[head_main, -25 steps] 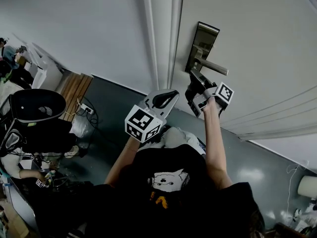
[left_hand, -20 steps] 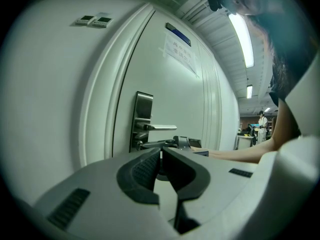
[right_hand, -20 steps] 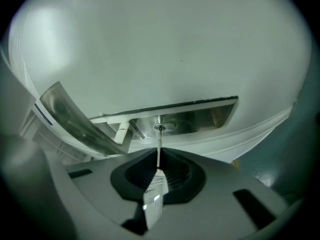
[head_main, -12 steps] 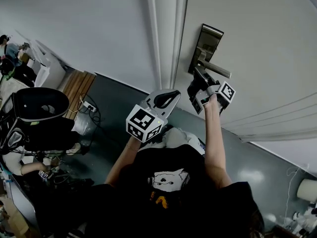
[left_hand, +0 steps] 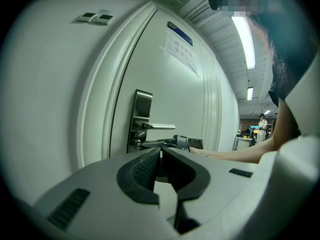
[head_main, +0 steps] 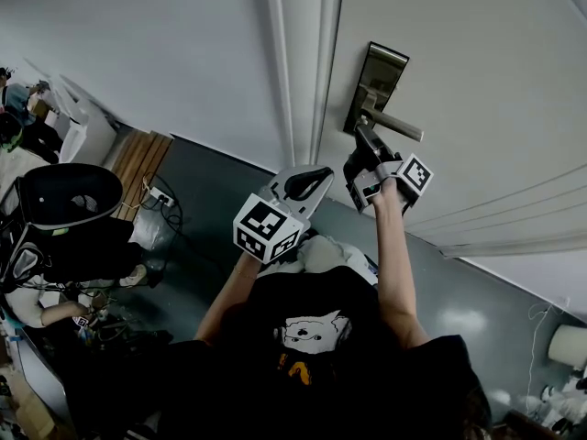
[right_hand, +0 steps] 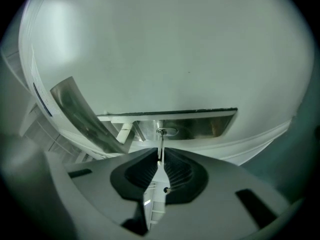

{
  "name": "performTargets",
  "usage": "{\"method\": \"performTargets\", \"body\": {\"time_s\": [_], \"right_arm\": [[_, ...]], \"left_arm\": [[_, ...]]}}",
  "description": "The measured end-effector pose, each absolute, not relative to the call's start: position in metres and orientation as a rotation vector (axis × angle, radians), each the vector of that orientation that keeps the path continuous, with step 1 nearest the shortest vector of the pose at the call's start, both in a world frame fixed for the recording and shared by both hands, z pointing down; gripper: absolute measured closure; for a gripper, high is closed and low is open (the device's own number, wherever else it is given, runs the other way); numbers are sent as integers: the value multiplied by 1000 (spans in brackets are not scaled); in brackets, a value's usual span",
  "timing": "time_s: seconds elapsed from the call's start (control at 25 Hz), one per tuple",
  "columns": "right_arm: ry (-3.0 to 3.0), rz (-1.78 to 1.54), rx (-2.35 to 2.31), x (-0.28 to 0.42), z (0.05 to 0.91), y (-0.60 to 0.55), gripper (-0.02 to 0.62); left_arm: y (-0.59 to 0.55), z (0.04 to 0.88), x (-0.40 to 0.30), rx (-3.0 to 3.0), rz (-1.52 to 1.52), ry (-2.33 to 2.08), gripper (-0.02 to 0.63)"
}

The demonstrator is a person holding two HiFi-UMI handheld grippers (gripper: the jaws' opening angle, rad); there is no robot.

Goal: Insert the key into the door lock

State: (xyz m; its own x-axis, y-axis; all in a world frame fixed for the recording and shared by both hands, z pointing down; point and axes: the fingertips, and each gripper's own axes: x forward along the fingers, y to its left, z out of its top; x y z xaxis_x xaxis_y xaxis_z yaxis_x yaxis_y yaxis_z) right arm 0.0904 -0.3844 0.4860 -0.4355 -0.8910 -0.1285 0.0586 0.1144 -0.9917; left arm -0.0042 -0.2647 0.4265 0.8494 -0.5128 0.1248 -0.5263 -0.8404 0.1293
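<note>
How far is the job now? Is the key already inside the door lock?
Done: the right tongs grip the key and have it lined up. In hand: its tip meets the keyhole under the lever handle; depth cannot be told. Remaining: push it fully in. The left tongs hang back, shut and empty.

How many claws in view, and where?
2. Right claw, shut on the key, at the lock plate below the lever handle; left claw shut, empty, short of the door.
</note>
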Motion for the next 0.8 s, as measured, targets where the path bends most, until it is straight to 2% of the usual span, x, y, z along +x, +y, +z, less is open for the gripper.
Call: {"method": "performTargets", "body": {"time_s": [0.8], "right_arm": [[1953,-1441,-1042,42,465,-247,569]], "left_arm": [[-197,424,-31,2756,67,-838,586]]}}
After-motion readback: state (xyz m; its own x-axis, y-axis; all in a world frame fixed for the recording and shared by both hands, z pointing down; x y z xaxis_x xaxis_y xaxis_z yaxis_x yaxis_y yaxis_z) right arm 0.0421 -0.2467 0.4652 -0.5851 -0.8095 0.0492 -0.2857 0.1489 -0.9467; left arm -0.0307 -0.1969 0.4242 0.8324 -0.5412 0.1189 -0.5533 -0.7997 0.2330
